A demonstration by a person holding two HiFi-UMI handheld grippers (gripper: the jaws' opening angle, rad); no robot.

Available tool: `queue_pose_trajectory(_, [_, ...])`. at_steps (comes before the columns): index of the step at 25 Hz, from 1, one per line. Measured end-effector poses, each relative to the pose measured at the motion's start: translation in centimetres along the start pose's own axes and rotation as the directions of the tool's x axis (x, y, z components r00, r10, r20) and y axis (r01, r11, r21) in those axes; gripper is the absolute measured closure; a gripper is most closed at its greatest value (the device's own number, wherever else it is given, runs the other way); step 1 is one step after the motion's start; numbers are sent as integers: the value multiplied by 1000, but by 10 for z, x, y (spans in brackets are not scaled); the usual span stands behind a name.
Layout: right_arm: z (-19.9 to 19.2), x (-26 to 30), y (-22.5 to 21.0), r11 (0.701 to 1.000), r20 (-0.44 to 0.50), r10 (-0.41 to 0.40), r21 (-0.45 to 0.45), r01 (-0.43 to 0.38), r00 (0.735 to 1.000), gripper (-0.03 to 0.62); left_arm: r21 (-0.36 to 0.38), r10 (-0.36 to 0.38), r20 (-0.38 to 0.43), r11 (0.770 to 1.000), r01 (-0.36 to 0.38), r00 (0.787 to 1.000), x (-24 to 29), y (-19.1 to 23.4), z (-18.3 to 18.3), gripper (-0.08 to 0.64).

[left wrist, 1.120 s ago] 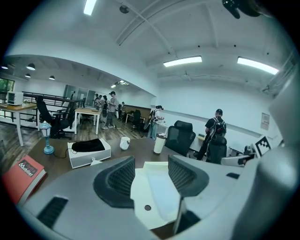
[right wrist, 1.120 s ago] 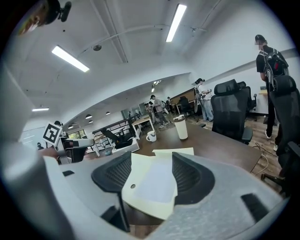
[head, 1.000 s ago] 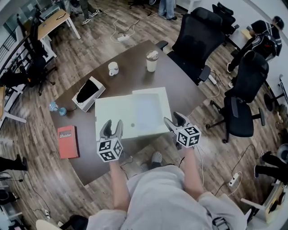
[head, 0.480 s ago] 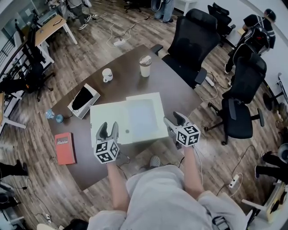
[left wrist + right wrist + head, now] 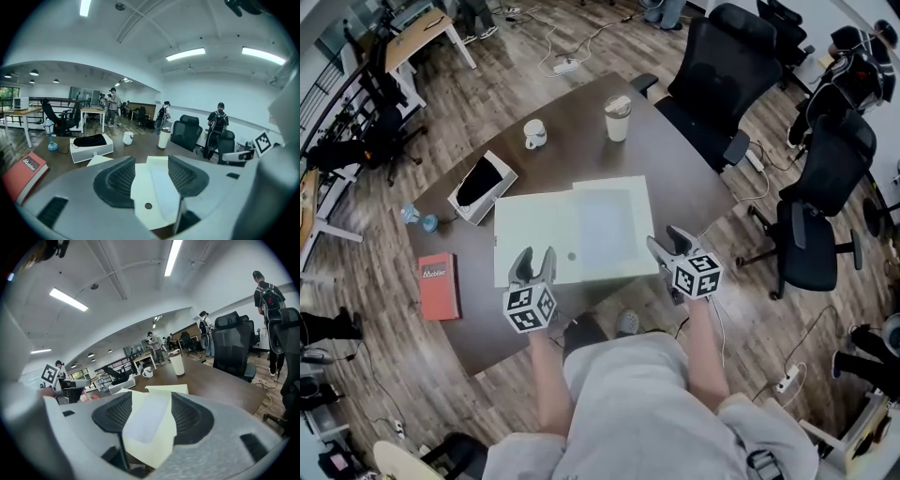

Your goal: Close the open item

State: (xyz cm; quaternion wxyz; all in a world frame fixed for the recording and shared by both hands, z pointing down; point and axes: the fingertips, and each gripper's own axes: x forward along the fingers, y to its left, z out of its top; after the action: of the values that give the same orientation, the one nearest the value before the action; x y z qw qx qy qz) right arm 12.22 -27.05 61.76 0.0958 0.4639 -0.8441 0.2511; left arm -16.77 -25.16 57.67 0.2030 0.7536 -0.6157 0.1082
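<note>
Folder [image 5: 572,234] lies open just ahead of left hand-held gripper [image 5: 534,258] and right hand-held gripper [image 5: 666,242], both spread.

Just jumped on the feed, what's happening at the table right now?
A person holds a gripper in each hand at the near edge of a pale green folder that lies open and flat on the brown table. The left gripper and right gripper both have their jaws apart and grip nothing. The folder is not yet closed.
</note>
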Motion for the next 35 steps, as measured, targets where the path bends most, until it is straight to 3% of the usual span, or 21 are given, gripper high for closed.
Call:
queue_pose_trajectory(8, [-29,23,-6,997,-35,-55,47,56,998,330,16,28,-26,999,-28,999,-7,33,0,350])
queue_pose_trajectory(21, [-49,50,-11,975,-85,-198,83,205,976,331,-83,112,-71,990,-118,991,6,165,-12,350])
queue_pose_trajectory(27, [-55,60,-9,964,-133,-250,61,260,959,330,-119,137,-163,980,-158,977,20,213,-50,350])
queue_pose_trajectory(31, [-58,71,-3,960,-158,-269,33,277,950,330,-181,151,-219,964,-192,964,26,246,-83,350])
queue_pose_trajectory(35, [-65,72,-2,953,-191,-291,23,301,937,330,-261,116,-279,946,-192,953,31,260,-123,348])
